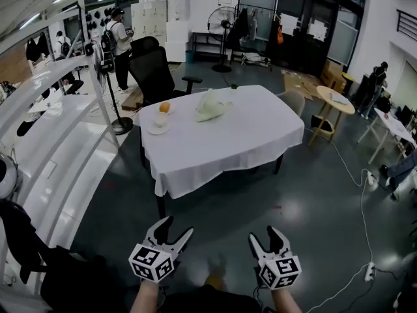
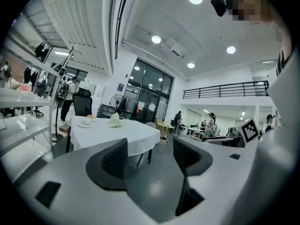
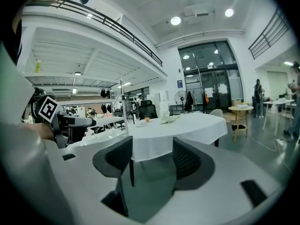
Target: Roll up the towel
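1. Your left claw (image 1: 177, 227) and right claw (image 1: 263, 235) both have their jaws apart with nothing between them. They hang low over the floor, well short of the table (image 1: 221, 152).
2. The step in hand looks like the approach. Walk up to the near edge, keep both claws open, and bring them in level over the tabletop.
3. The towel (image 1: 212, 106) lies near the far edge, about midway along. It sits to the right of the plate (image 1: 158, 128) and apart from it, so expect a long reach across.
4. The towel is a crumpled, peaked heap, so no long axis or heading can be read. You should probably spread it flat first, then roll from a short edge.
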{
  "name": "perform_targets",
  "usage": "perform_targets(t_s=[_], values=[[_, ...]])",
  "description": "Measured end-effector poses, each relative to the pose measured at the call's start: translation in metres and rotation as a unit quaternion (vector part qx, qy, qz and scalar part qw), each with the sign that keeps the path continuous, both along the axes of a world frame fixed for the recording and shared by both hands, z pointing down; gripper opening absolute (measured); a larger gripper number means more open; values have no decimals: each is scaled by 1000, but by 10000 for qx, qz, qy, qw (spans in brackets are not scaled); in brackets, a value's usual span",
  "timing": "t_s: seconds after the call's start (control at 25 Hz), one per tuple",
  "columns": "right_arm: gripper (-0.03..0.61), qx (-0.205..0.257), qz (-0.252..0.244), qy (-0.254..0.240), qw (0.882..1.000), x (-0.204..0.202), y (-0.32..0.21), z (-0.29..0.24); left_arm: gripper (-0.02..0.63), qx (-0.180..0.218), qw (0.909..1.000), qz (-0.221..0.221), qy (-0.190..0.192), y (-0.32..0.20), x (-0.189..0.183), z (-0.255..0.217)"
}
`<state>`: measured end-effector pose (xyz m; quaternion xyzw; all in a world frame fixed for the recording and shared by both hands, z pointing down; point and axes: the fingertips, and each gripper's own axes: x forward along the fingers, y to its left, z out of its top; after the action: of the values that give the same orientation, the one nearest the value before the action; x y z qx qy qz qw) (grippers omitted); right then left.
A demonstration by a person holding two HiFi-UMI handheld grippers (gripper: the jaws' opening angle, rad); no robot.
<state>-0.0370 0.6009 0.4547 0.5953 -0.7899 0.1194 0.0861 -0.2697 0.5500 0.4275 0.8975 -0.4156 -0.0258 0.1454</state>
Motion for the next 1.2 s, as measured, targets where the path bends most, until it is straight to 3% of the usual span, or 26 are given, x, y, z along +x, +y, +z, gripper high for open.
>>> perform_targets(t_s=[0.32,0.64,1.2], values=[[259,-51,-79,-76,9999,42,-61,9,318,-32,9998,-119,167,-53,38,6],[258,-16,-206,-28,9998,58,-94,8,318,6,9991,-397,178,-86,44,8],[258,-264,-108,-173,9994,69,-104,24,318,-344,9994,-28,-34,-105,73,31]])
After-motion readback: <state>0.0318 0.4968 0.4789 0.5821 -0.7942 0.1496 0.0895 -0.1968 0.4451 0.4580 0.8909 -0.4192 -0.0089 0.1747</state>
